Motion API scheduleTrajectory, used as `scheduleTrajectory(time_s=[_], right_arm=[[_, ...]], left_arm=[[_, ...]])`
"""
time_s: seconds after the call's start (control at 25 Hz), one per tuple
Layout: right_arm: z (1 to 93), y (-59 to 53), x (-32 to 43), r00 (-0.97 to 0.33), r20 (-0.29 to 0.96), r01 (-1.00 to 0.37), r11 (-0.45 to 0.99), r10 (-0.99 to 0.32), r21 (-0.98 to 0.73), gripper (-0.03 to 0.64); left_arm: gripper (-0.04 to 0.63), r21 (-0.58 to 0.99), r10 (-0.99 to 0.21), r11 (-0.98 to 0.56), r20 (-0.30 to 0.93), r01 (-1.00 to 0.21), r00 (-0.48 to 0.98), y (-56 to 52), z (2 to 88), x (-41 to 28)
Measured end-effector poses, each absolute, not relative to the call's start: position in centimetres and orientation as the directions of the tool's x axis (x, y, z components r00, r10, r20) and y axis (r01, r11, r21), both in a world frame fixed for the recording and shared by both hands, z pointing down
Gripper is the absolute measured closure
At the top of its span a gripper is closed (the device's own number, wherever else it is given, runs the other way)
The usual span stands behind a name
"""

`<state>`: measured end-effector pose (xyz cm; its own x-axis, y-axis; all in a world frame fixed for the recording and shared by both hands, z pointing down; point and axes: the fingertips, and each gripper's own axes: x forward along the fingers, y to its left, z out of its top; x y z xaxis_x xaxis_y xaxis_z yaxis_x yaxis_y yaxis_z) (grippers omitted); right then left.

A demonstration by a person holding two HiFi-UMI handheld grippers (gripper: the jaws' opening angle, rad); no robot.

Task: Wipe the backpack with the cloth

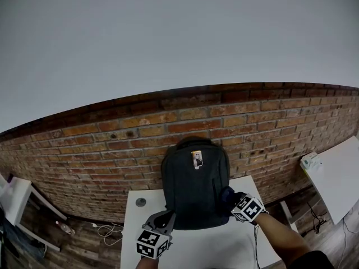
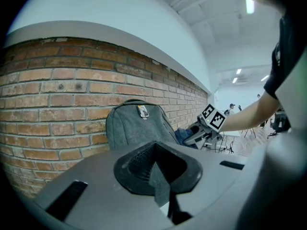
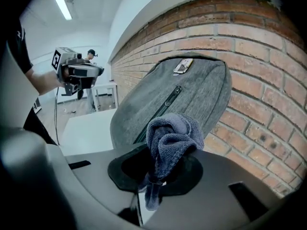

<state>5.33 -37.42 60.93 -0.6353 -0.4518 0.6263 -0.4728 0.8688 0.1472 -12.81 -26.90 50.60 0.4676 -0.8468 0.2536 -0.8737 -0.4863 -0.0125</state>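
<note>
- Grey backpack [image 1: 195, 186] upright on the white bench [image 1: 224, 245].
- Right tongs [image 1: 232, 200], at its 4 o'clock, clamp a blue cloth [image 3: 169, 138].
- Left tongs [image 1: 166, 218], at 7 o'clock, closed, empty.

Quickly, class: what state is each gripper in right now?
Left gripper: shut, nothing between its jaws.
Right gripper: shut on the crumpled blue terry cloth.

Grey backpack [image 1: 196, 185] upright against brick – blue cloth [image 3: 168, 143] bunched.

no legible text, tag [image 1: 197, 159] on backpack [image 1: 193, 198] unreadable
</note>
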Motion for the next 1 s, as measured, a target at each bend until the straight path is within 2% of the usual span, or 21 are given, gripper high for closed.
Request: scheduleTrajectory(time_s=[0.36, 0.56, 1.0], right_arm=[[55.6, -41.6, 4.5, -0.636, 0.562, -0.482, 0.841, -0.528, 0.245, 0.565], [52.1, -44.7, 3.4, -0.604, 0.508, -0.484, 0.789, -0.614, 0.378, 0.565], [47.5, -48.6, 1.0, -0.545, 0.484, -0.419, 0.722, -0.685, 0.550, 0.565]], left_arm=[[0.614, -0.015, -0.848, -0.481, 0.261, -0.876, 0.461, -26.8, 50.8, -13.0], [0.614, -0.018, -0.851, -0.476, 0.261, -0.879, 0.456, -27.0, 50.7, -13.3], [0.614, -0.028, -0.865, -0.453, 0.257, -0.891, 0.431, -26.7, 50.2, -14.2]])
